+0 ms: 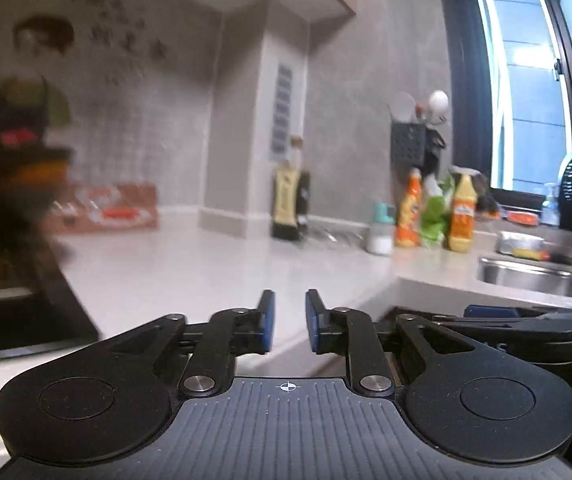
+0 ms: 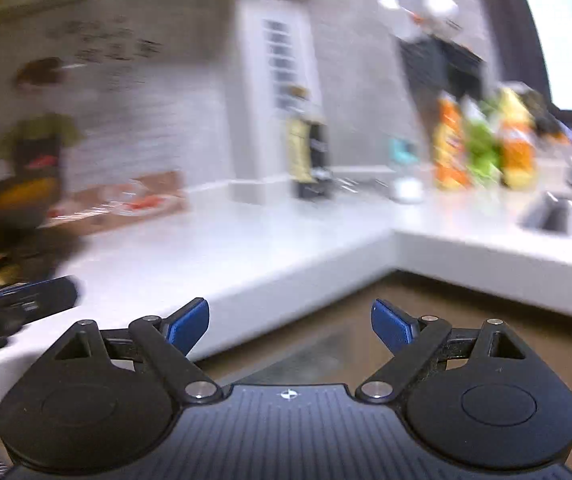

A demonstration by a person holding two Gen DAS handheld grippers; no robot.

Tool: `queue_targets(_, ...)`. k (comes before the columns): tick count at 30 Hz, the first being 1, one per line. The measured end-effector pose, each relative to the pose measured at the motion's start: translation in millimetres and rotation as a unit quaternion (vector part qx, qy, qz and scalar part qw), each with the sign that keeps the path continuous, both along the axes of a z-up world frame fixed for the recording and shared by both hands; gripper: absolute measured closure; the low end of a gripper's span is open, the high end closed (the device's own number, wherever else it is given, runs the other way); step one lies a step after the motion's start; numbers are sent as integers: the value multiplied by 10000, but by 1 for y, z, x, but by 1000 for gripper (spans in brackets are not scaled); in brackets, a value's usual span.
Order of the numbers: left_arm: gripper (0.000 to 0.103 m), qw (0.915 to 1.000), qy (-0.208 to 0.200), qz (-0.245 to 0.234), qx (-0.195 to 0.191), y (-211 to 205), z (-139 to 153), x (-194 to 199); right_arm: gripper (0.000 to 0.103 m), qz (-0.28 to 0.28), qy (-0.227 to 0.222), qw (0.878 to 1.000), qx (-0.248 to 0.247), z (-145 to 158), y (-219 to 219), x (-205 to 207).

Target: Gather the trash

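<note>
My left gripper hovers level over the front edge of the white L-shaped counter. Its blue pads stand a narrow gap apart with nothing between them. My right gripper is wide open and empty, over the brown floor in front of the counter's inner corner. In the left wrist view the right gripper shows at the right edge; in the right wrist view the left gripper shows at the left edge. No loose trash is plain in these blurred views. A flat brown box with red-and-white print lies at the back left.
A black stove with a dark pan sits at the left. A dark bottle with a yellow label, a small teal-lidded jar and orange, green and yellow bottles line the back wall. A steel sink lies at the right, below a window.
</note>
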State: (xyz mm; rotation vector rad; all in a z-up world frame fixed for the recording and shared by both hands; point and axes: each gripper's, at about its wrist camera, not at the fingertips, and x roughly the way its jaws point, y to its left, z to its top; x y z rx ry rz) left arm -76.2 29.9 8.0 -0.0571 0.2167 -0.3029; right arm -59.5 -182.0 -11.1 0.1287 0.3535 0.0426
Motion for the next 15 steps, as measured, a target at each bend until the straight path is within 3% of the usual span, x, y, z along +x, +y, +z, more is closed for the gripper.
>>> queue_targets(5, 85, 9978, -117, 569, 326, -5, 0, -20, 14, 258, -96, 9991, -316, 17, 31, -20)
queue_targets(15, 88, 9975, 412, 459, 336, -8, -14, -15, 14, 188, 16, 9985, -506, 2, 41, -25)
